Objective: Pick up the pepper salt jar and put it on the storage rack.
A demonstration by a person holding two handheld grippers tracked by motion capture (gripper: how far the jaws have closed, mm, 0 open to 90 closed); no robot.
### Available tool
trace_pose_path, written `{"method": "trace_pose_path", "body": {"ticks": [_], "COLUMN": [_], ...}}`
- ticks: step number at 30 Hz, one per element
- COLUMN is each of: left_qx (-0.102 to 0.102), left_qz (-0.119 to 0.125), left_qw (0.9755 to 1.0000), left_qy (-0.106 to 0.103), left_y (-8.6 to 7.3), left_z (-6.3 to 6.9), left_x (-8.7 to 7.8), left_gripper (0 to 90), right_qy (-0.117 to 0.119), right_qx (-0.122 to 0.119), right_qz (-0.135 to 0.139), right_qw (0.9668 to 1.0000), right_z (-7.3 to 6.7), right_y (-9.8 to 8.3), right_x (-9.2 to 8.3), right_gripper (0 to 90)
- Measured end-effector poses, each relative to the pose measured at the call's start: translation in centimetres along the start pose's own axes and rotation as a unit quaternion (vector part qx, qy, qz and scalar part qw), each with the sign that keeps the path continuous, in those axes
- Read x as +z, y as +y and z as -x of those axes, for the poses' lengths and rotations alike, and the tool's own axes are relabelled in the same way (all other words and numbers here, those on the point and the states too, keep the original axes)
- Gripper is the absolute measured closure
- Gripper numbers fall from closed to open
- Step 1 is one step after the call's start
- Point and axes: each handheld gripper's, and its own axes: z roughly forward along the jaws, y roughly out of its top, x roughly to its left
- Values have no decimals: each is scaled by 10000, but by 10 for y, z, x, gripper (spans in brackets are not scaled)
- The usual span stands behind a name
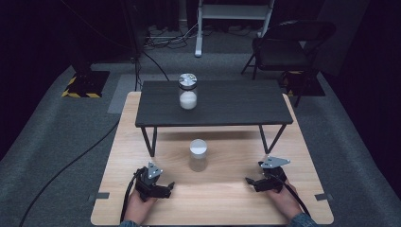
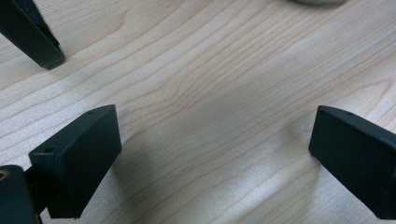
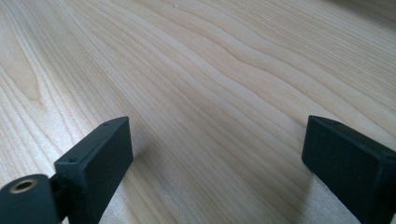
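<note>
A glass jar with a silver lid point(image 1: 187, 91), part full of white stuff, stands on a low black shelf point(image 1: 236, 106) at the back of the wooden table point(image 1: 213, 198). A second jar with a white lid point(image 1: 198, 154) stands on the wood in front of the shelf. My left gripper point(image 1: 166, 188) rests near the front left, jaws open and pointing toward the middle. My right gripper point(image 1: 250, 183) mirrors it at the front right, also open. In the left gripper view the gripper point(image 2: 212, 135) holds nothing over bare wood. The right gripper point(image 3: 217, 140) is likewise held wide with nothing in it.
The shelf stands on thin black legs point(image 1: 150, 141), and one leg tip point(image 2: 35, 37) shows in the left gripper view. The jar's base point(image 2: 317, 1) peeks in at that view's top edge. A folding chair point(image 1: 288, 47) and cables lie on the carpet beyond the table.
</note>
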Motion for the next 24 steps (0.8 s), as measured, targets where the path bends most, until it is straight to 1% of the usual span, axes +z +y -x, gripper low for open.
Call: {"method": "trace_pose_path", "body": {"ticks": [13, 20, 21, 24], "left_qx": [-6, 2, 0, -1], "left_qz": [5, -3, -3, -4], "left_qw": [10000, 10000, 10000, 10000], "left_qy": [0, 0, 1, 1], "left_y": [0, 0, 0, 0], "left_z": [0, 0, 0, 0], "left_x": [0, 0, 0, 0], "left_gripper": [23, 23, 22, 22], "right_qy": [-37, 5, -40, -49], "right_qx": [21, 0, 39, 65], "right_qz": [-2, -2, -8, -116], "right_qw": [10000, 10000, 10000, 9999], "right_z": [-2, -3, -5, -8], "right_y": [2, 5, 6, 12], "right_x": [2, 5, 6, 6], "right_gripper": [87, 82, 80, 81]}}
